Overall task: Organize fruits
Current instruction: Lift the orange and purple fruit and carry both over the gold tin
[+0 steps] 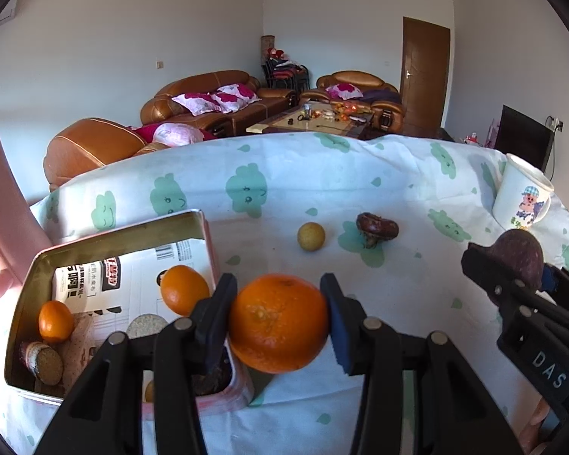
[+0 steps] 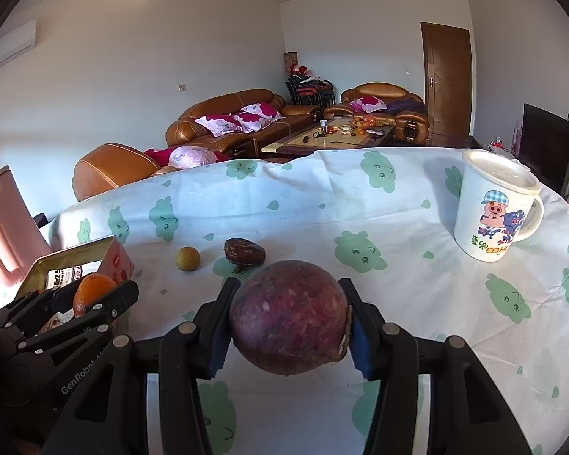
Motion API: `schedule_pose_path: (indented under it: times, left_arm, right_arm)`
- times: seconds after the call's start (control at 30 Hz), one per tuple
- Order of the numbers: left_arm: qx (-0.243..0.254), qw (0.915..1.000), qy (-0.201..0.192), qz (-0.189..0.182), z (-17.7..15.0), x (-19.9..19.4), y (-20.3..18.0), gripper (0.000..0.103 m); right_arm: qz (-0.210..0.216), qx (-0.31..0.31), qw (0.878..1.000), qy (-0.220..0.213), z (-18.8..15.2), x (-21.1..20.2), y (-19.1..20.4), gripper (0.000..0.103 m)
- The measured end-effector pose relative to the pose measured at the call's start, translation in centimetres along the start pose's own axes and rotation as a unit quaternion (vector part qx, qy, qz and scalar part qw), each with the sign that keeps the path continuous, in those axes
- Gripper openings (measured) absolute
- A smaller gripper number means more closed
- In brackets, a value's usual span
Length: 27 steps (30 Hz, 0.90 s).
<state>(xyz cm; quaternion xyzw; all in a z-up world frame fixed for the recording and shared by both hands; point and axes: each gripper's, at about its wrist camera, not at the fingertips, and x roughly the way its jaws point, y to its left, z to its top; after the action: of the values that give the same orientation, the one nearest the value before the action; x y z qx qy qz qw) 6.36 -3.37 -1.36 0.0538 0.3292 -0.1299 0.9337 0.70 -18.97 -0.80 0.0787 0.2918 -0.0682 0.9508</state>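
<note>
Two fruits are in your grippers. Your left gripper (image 1: 278, 322) clamps a round, glossy orange (image 1: 278, 322) with a pitted skin, its pale navel scar facing the camera; it is too round to show a long axis. It hangs just beside the right wall of the pink rectangular tin box (image 1: 208, 235), which holds two smaller oranges (image 1: 184, 290). Your right gripper (image 2: 290, 328) pinches a dull purple-brown round fruit (image 2: 290, 328), mottled and scuffed. Farther out on the white cloud-print tablecloth (image 2: 322, 204) lie a small yellow-green round fruit (image 2: 187, 258) and a wrinkled dark brown fruit (image 2: 244, 252). A white lidded cartoon-pig mug (image 2: 493, 212) stands to the right.
</note>
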Motion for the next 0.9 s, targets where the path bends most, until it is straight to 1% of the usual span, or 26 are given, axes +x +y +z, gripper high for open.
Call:
schedule_pose_path:
  times: [0.13, 0.23, 0.37, 0.43, 0.53, 0.63, 0.9]
  left_arm:
    - [0.008, 0.9999, -0.009, -0.006, -0.4, -1.1, 0.1, 0.047]
    - [0.012, 0.9997, -0.018, -0.013, -0.6, -1.9, 0.3, 0.047]
    - [0.002, 0.9994, -0.026, -0.022, -0.3, -2.8, 1.4, 0.047]
    - [-0.001, 0.9992, -0.034, -0.02, -0.2, -3.3, 2.1, 0.047]
    - [-0.007, 0.9988, -0.048, -0.002, 0.1, -4.0, 3.6, 0.047]
    - [-0.015, 0.9979, -0.056, 0.028, 0.4, -4.2, 5.6, 0.047]
    - [-0.053, 0.9938, -0.047, 0.086, 0.4, -3.8, 11.2, 0.047]
  right_arm:
    - [0.008, -0.003, 1.0, -0.005, -0.5, -0.7, 0.9, 0.053]
    - [0.003, -0.008, 1.0, -0.017, -0.7, -1.5, 1.7, 0.053]
    - [0.008, -0.007, 1.0, -0.022, -0.9, -2.2, 2.5, 0.053]
    - [0.012, -0.008, 1.0, -0.024, -0.9, -2.5, 3.1, 0.053]
    - [0.024, -0.013, 0.999, -0.03, -0.6, -2.9, 4.4, 0.053]
    - [0.041, -0.025, 0.998, -0.034, -0.4, -3.1, 6.2, 0.053]
    - [0.093, -0.042, 0.994, -0.034, 0.2, -2.4, 11.1, 0.053]
